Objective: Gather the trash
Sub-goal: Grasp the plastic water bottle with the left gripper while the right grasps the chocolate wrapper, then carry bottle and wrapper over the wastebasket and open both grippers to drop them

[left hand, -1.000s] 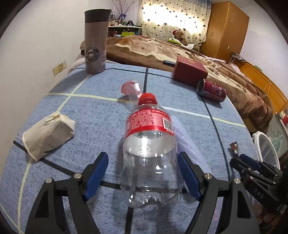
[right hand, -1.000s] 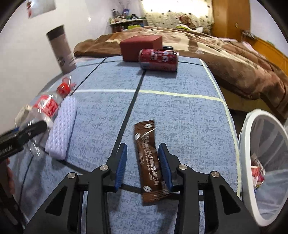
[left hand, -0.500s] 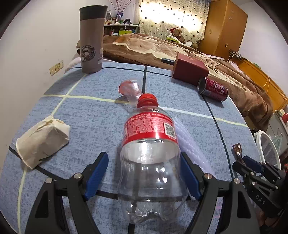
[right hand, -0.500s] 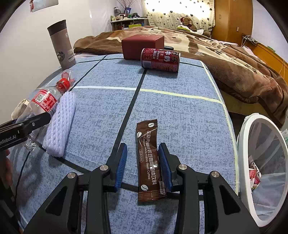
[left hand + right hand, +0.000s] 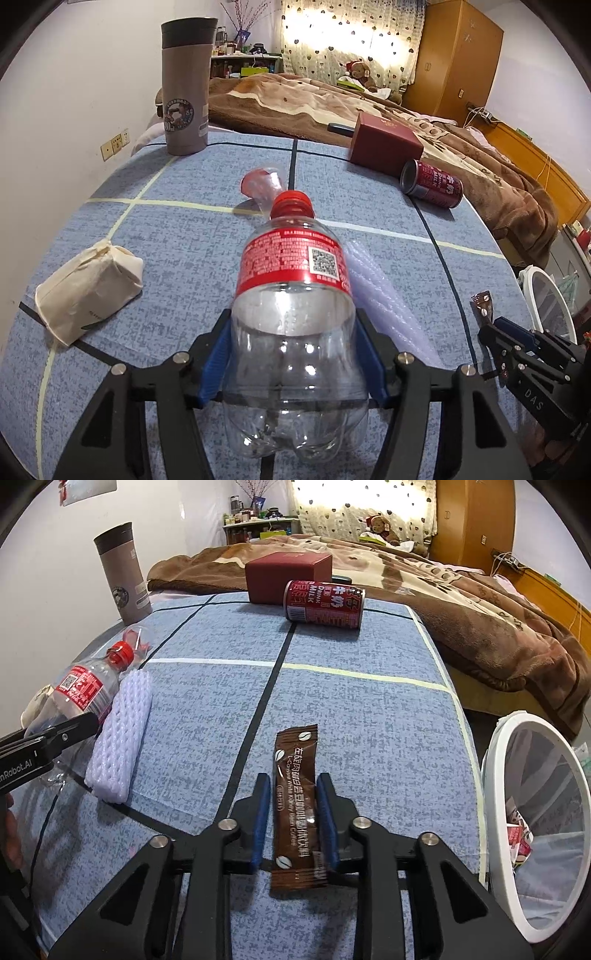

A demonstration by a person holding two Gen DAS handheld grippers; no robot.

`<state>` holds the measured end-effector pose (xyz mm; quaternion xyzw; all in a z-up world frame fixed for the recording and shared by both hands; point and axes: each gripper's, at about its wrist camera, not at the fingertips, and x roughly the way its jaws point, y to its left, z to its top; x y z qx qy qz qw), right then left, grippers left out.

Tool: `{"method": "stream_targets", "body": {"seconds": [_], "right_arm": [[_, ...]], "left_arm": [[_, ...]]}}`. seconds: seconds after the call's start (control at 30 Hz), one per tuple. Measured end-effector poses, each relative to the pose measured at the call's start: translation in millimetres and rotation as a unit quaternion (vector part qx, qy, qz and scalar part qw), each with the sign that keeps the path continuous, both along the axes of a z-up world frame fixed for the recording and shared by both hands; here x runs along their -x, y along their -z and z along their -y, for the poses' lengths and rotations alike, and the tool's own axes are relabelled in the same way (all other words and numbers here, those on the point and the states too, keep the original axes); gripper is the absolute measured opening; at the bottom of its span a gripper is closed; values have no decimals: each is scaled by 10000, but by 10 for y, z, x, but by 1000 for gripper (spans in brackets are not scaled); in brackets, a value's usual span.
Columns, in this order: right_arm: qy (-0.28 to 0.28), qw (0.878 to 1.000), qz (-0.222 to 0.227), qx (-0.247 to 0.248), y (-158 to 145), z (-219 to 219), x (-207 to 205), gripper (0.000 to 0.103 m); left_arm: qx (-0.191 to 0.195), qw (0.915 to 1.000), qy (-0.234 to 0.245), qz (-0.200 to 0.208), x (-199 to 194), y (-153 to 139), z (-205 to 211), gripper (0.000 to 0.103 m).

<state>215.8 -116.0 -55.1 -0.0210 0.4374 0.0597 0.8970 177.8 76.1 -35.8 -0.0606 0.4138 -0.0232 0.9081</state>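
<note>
An empty clear bottle [image 5: 291,280] with a red label and red cap lies on the blue table [image 5: 177,240], cap pointing away. My left gripper [image 5: 294,332] is closing on its lower body, and both blue pads press its sides. In the right wrist view a brown coffee sachet [image 5: 295,775] lies flat. My right gripper [image 5: 291,786] is closing on it, with a pad against each long edge. The bottle [image 5: 79,690] and left gripper [image 5: 74,723] also appear at that view's left edge.
A white-rimmed bin [image 5: 495,760] with a clear liner stands off the table's right side. Also on the table are a white foam net [image 5: 122,734], a red can [image 5: 325,600], a dark red box [image 5: 288,576], a crushed paper cup [image 5: 85,291], a clear plastic cup [image 5: 260,182] and a grey flask [image 5: 186,92].
Both grippers' jaws have narrowed: the left pads came in against the bottle's sides, and the right pads came in against the sachet's edges. Neither hand has shifted.
</note>
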Motion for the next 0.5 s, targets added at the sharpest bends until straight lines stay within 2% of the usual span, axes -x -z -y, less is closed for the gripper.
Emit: {"method": "stream_targets", "body": {"seconds": [0.5], "right_arm": [[68,9998,119,-171,-31,29,40,22]], "left_arm": [[-91,9998,35,185,169,-122,63,64]]}}
